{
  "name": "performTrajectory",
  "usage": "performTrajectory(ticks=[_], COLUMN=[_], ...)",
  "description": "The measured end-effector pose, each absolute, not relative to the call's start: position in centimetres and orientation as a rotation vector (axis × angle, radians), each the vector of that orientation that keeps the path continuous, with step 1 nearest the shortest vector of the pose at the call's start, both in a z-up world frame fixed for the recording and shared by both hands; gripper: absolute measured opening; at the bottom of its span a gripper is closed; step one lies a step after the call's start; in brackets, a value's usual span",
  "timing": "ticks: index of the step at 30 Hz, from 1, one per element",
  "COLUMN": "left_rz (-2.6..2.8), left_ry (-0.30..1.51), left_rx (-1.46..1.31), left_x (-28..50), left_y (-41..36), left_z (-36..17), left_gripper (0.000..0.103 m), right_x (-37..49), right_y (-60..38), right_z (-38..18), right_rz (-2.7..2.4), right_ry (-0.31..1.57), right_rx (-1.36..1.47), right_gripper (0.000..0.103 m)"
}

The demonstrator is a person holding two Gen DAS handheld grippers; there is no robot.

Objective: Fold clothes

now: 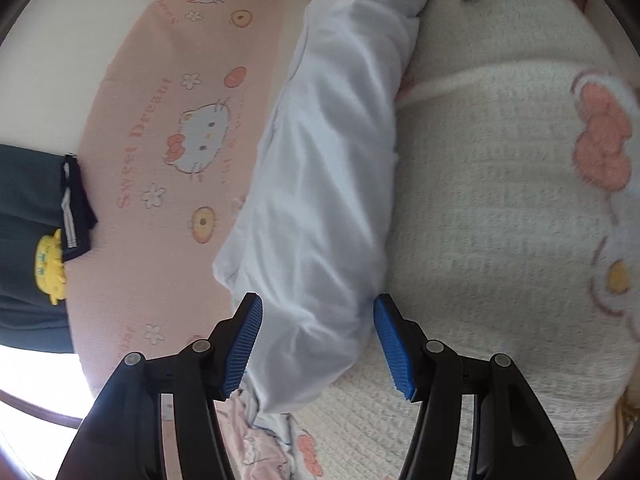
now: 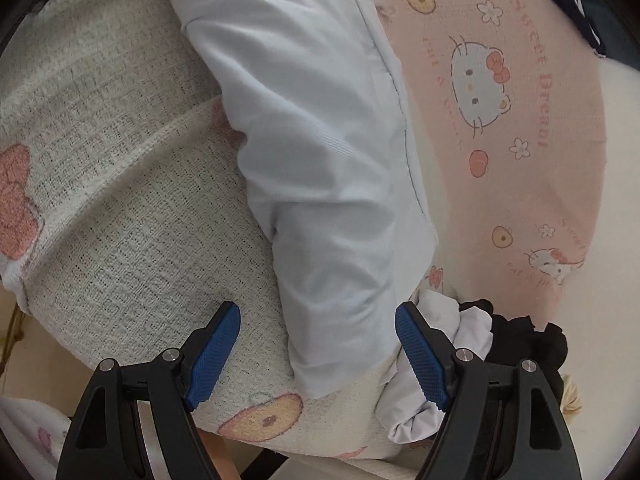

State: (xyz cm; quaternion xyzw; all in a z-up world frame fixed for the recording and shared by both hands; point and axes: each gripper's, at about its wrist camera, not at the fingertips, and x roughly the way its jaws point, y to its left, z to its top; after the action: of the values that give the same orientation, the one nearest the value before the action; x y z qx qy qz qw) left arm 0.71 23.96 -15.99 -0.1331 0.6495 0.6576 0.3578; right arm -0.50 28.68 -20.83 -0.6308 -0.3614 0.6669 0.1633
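Note:
A pale blue-white garment lies folded into a long narrow strip on the bed, along the line where a cream knit blanket meets a pink sheet. My left gripper stands open over one end of the strip, its blue pads on either side of the cloth. In the right wrist view the same garment runs away from me, and my right gripper is open over its other end, nothing pinched between the pads.
The cream knit blanket with a cartoon cat motif covers one side, the pink printed sheet the other. A dark folded garment with a yellow patch lies at the sheet's edge. A crumpled white cloth and black fabric sit beside my right gripper.

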Motion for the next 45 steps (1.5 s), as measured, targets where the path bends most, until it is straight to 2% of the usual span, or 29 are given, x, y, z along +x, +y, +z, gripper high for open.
performTrajectory(ticks=[3, 9, 14, 17, 20, 24, 26, 30, 33, 35, 37, 38, 39, 42, 45], left_rz=[1.699, 1.690, 1.649, 1.631, 1.642, 1.694, 1.709, 1.727, 1.726, 1.719, 1.712, 1.710, 1.708, 1.710, 1.685], left_ry=[1.631, 1.735, 1.769, 1.749, 1.733, 1.786, 1.806, 1.838, 1.853, 1.856, 1.849, 1.842, 1.836, 1.793, 1.756], left_rx=[-0.364, -0.268, -0.202, -0.256, -0.334, -0.310, -0.279, -0.210, -0.159, -0.144, -0.151, -0.160, -0.168, -0.207, -0.242], left_x=[1.1, 0.3, -0.1, -0.5, -1.3, -2.1, -2.1, -1.8, -1.3, -1.4, -1.4, -1.5, -1.7, -2.1, -2.2], left_y=[24.5, 25.7, 25.6, 25.5, 25.0, 24.1, 24.4, 25.3, 25.7, 26.0, 26.2, 26.3, 26.3, 26.1, 25.9], left_z=[-15.7, -17.3, -17.2, -16.6, -16.5, -17.4, -17.7, -18.1, -18.2, -18.2, -18.2, -18.2, -18.2, -18.1, -18.2], left_gripper=[0.055, 0.056, 0.075, 0.075, 0.075, 0.079, 0.087, 0.087, 0.087, 0.087, 0.087, 0.087, 0.087, 0.083, 0.071], right_x=[-0.4, 1.4, 0.7, -1.0, -2.3, -1.1, -0.9, -0.7, -0.5, -0.1, 0.1, 0.2, 0.3, 0.5, 0.6], right_y=[29.0, 28.8, 29.5, 30.2, 30.4, 28.7, 28.8, 29.0, 29.1, 28.8, 28.3, 28.1, 27.9, 27.3, 27.2], right_z=[-20.7, -21.0, -20.8, -20.8, -21.3, -21.9, -21.7, -21.7, -21.7, -21.7, -22.2, -22.4, -22.6, -23.2, -23.2], right_rz=[1.921, 1.897, 1.921, 1.909, 1.849, 1.839, 1.859, 1.898, 1.927, 1.946, 1.958, 1.963, 1.962, 1.954, 1.964], right_ry=[-1.018, -1.118, -1.093, -1.110, -1.137, -1.281, -1.248, -1.185, -1.141, -1.114, -1.116, -1.118, -1.120, -1.125, -1.097], right_rx=[-1.792, -1.721, -1.686, -1.621, -1.603, -1.496, -1.495, -1.504, -1.511, -1.523, -1.534, -1.539, -1.533, -1.509, -1.497], right_gripper=[0.080, 0.088, 0.091, 0.091, 0.102, 0.102, 0.099, 0.098, 0.092, 0.076, 0.069, 0.056, 0.046, 0.042, 0.042])
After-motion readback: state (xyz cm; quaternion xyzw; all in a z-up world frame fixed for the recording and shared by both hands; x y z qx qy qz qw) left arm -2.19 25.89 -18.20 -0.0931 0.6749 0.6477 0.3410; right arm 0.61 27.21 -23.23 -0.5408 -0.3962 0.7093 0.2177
